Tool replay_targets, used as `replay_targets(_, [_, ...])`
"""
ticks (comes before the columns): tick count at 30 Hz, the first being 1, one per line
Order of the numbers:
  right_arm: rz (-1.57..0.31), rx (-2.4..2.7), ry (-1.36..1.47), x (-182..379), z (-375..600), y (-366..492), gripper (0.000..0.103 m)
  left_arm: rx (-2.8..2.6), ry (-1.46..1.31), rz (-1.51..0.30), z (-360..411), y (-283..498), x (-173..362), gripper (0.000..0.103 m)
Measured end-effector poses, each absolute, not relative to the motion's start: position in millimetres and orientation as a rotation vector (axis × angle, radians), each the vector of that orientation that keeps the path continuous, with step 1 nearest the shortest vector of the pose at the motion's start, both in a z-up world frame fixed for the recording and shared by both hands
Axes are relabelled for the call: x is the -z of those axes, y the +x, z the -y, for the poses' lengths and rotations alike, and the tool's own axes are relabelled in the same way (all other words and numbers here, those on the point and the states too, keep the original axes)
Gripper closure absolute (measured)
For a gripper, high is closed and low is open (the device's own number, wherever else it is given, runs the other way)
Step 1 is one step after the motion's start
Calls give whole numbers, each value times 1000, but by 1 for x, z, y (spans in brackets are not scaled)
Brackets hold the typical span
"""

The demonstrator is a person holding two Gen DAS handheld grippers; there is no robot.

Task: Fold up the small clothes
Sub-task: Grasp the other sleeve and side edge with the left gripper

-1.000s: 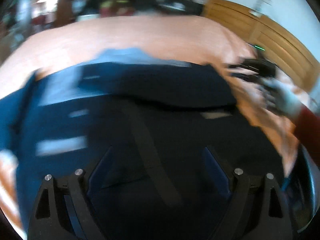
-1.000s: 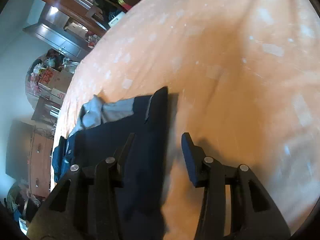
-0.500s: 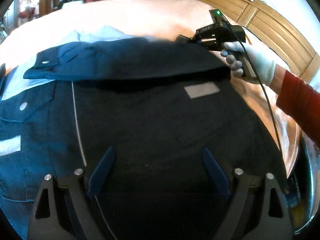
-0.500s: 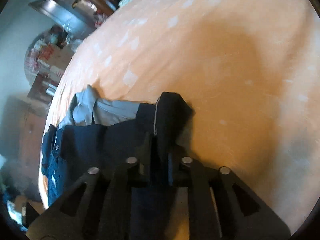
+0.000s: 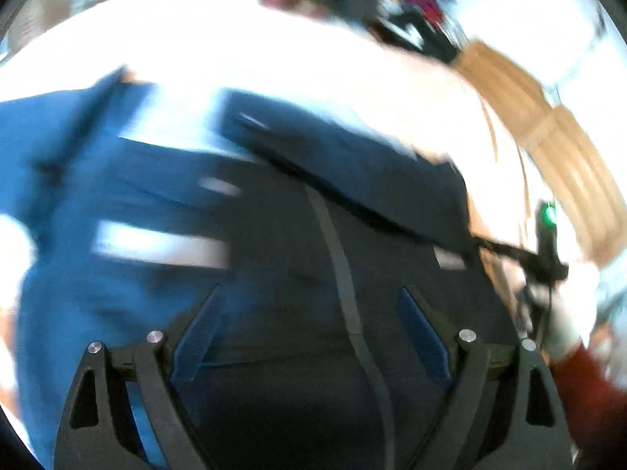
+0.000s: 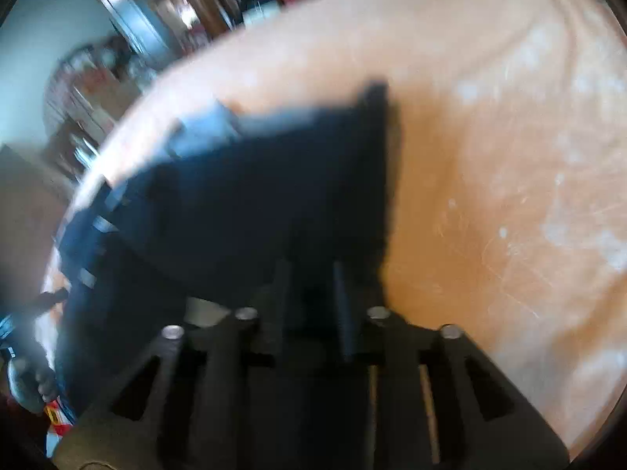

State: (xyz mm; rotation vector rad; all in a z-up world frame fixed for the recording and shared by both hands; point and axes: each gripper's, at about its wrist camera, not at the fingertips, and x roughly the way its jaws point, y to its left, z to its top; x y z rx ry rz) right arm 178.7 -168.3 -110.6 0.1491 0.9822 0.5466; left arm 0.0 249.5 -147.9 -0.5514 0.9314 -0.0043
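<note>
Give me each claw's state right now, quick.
Left claw: open, above the dark garment, gripping nothing.
Right claw: closed on the dark garment's edge.

The garment (image 5: pixel 298 258) is dark navy, brighter blue toward nine o'clock, with pale grey stripes. The bedspread (image 6: pixel 490 125) is orange with whitish flecks; the sleeve (image 5: pixel 584 384) at four o'clock is dark red.

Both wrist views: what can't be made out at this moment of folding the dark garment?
- Left wrist view: motion blur smears the dark garment; buttons and pocket details unreadable.
- Left wrist view: bedspread overexposed, its pattern lost.
- Right wrist view: the right hand-held gripper closes on fabric, but blur and dark cloth hide how much is pinched.
- Left hand-held gripper: open; whether it touches the cloth is unclear.
</note>
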Motion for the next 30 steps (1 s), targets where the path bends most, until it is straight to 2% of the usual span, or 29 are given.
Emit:
replay_targets(1, [-950,-550,151,100,166,166,57,-43,-567,-907,-275,-13,142,12])
replay_targets(3, [-920,-579,152,90,153,133,38,-195,-601,-847,-343,-49,135,11])
replay_targets(8, [-984,-658,96,107,99,82,37,-570,-740,-715,-501,-140,144,11])
replay_targets(11, [-1055,-641,113,127,78,77,37,-575,-880,-683,-566,-155,165,11])
replay_targets(17, [-1080,-587,136,136,51,82,36,-553,-936,-744,-648,-113,209,11])
replay_targets(23, [-1086,-560,118,139,35,78,36,-600,-954,-702,-695,-85,231,13])
replay_targets(24, [-1085,-558,115,140,34,78,36,-617,-943,-701,-701,-79,232,15])
replay_targets(25, [-1091,-561,117,141,33,79,36,-634,-932,-703,-706,-75,233,18])
replay_targets(26, [-1096,-561,117,143,30,80,36,-652,-916,-712,-711,-69,235,29])
replay_targets(28, [-1094,-559,118,143,30,81,36,-635,-913,-708,-718,-63,236,66])
replay_targets(29, [-1092,-557,122,143,30,82,37,-600,-931,-699,-720,-59,236,98])
replay_targets(30, [-1089,-558,129,142,30,83,38,-594,-920,-689,-716,-55,231,98])
